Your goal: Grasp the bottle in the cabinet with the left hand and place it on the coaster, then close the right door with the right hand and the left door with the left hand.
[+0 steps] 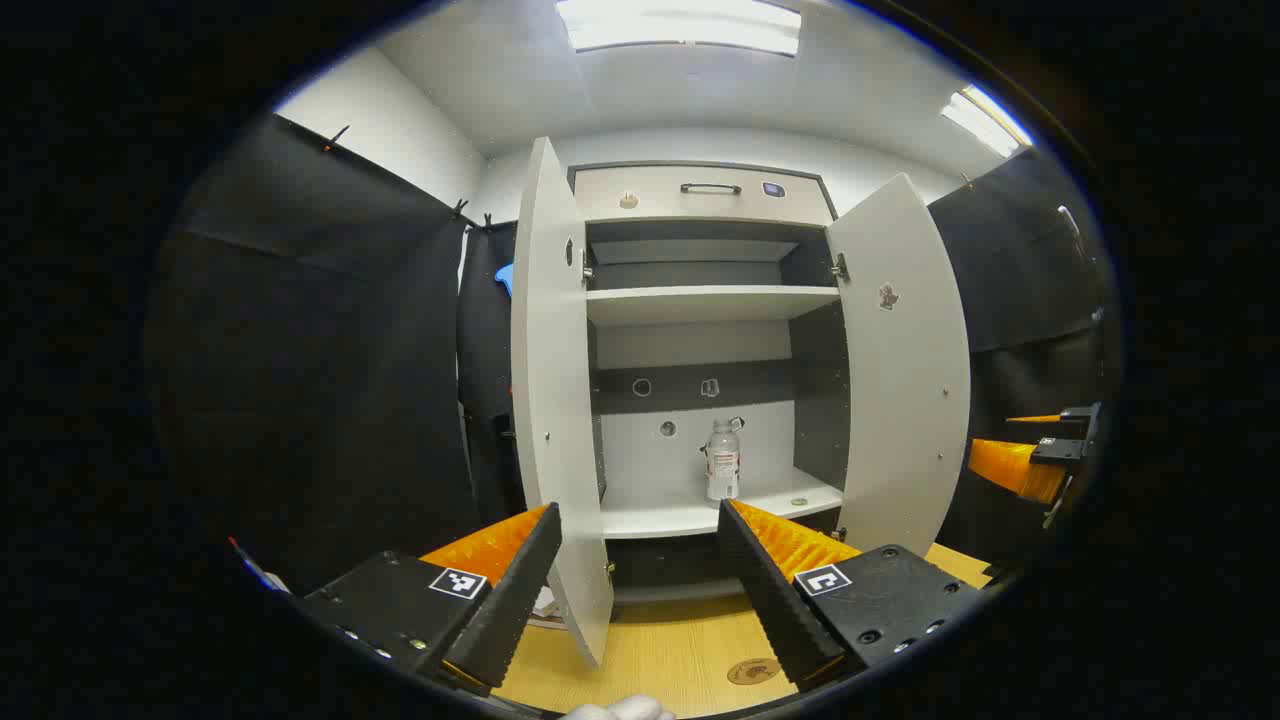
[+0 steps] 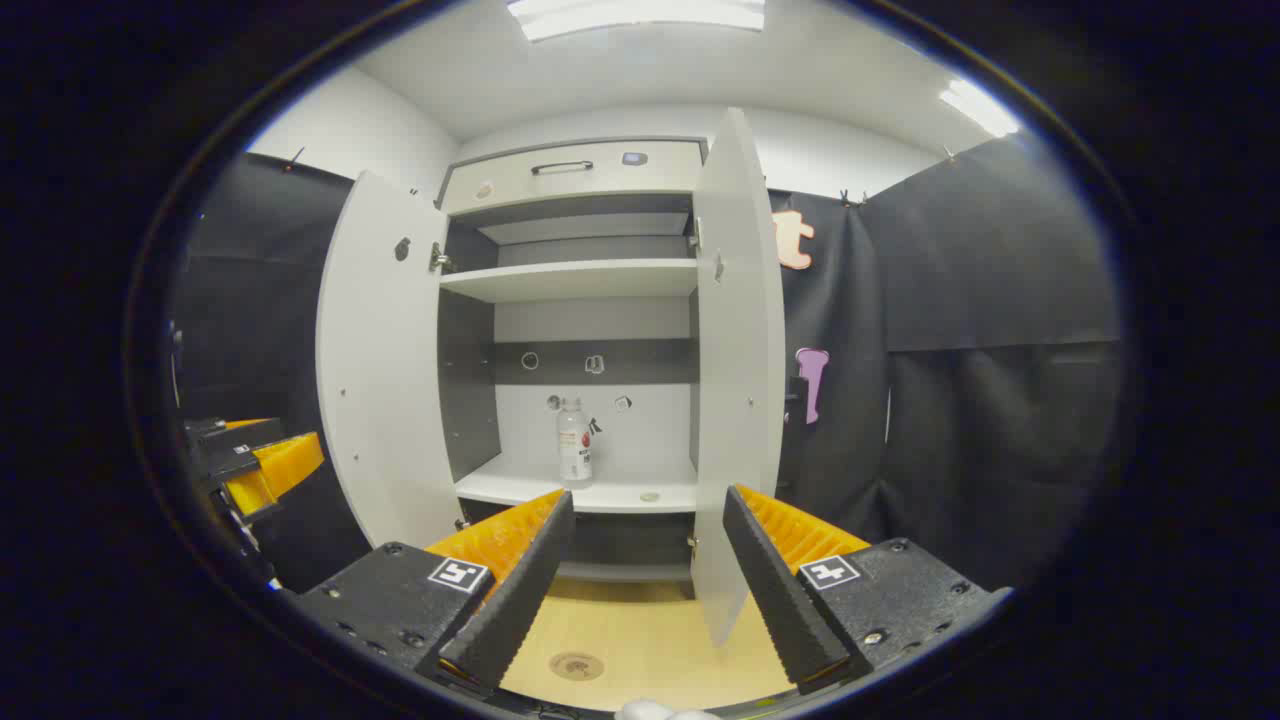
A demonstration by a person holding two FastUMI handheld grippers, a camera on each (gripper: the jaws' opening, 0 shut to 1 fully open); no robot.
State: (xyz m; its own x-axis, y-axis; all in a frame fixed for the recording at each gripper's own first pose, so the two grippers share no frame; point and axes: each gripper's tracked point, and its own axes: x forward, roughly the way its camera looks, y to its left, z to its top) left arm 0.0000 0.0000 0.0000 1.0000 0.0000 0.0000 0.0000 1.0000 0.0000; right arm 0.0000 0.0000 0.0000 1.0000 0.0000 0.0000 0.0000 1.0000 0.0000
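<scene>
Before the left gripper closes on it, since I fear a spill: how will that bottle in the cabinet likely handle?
The bottle stands tall and narrow on the lower shelf, so a sideways nudge may tip it. It looks like clear, probably light plastic that may flex. Being round, it would likely roll if toppled.

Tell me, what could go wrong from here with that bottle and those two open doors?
Likely risks:
1. The bottle stands upright and narrow on the lower shelf; a glancing touch from the open left gripper could tip it.
2. The left door stands close beside the gripper's path, so a finger could catch its edge.
3. The coaster is small, so an off-centre placement seems possible.
</scene>
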